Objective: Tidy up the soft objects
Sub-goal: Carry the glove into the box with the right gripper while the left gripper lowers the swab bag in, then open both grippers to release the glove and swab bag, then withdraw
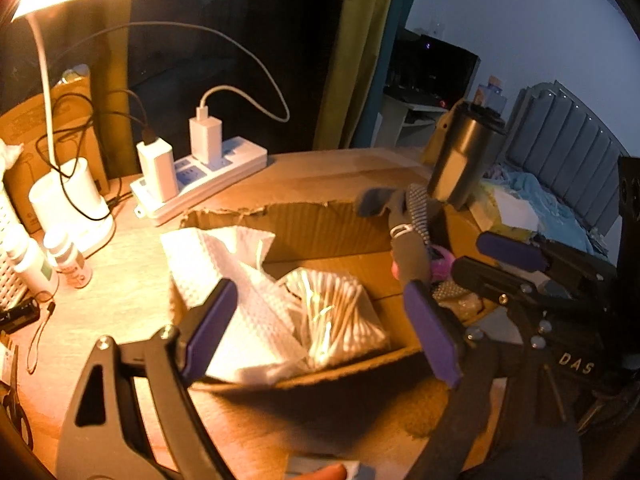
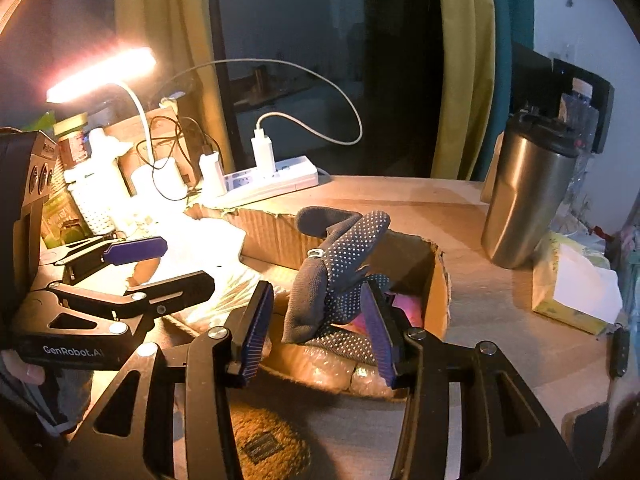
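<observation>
Placing step: right tool [image 2: 318, 326] wide open around dotted glove [image 2: 340, 276], which is draped into cardboard box [image 2: 438, 292]. Left tool [image 1: 320, 328] open, empty, over tissues [image 1: 224, 264]. Next: retract clear.

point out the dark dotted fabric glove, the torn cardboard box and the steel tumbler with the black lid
dark dotted fabric glove [image 2: 320, 280], right wrist view, on its palm
torn cardboard box [image 2: 268, 236], right wrist view, on its back wall
steel tumbler with the black lid [image 2: 524, 200], right wrist view, on its metal body
</observation>
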Action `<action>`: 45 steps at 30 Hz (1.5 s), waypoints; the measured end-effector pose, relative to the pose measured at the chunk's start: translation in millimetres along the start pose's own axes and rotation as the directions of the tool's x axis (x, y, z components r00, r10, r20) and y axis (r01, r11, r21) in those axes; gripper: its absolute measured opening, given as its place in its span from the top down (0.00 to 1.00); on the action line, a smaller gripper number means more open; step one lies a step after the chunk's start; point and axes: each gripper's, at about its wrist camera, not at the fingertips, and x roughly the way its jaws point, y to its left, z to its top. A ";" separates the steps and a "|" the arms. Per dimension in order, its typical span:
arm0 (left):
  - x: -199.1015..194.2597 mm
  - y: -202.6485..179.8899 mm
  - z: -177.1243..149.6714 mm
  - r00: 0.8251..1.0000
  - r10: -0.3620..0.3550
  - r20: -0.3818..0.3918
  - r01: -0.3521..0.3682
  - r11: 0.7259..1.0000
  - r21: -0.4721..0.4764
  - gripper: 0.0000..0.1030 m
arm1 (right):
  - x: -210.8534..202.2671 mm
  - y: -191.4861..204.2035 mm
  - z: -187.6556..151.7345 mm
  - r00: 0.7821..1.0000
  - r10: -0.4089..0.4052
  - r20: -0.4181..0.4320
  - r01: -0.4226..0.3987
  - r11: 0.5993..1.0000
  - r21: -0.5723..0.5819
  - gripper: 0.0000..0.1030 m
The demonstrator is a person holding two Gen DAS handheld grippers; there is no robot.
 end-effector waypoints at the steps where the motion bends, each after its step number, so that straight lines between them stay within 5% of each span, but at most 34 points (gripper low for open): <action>1: -2.4 -0.5 -0.6 1.000 0.000 0.005 0.000 1.000 0.001 0.16 | -3.5 1.8 -0.4 1.000 -0.001 0.004 0.001 1.000 -0.003 0.53; 18: -66.1 -3.1 -21.1 0.996 0.014 0.084 -0.014 1.000 0.004 0.16 | -52.5 29.1 -11.3 0.998 -0.025 0.055 0.027 0.999 -0.034 0.53; 45: -114.5 0.9 -63.1 0.989 0.044 0.140 -0.039 0.999 -0.037 0.16 | -85.4 60.0 -42.4 0.998 -0.028 0.049 0.031 0.997 -0.076 0.53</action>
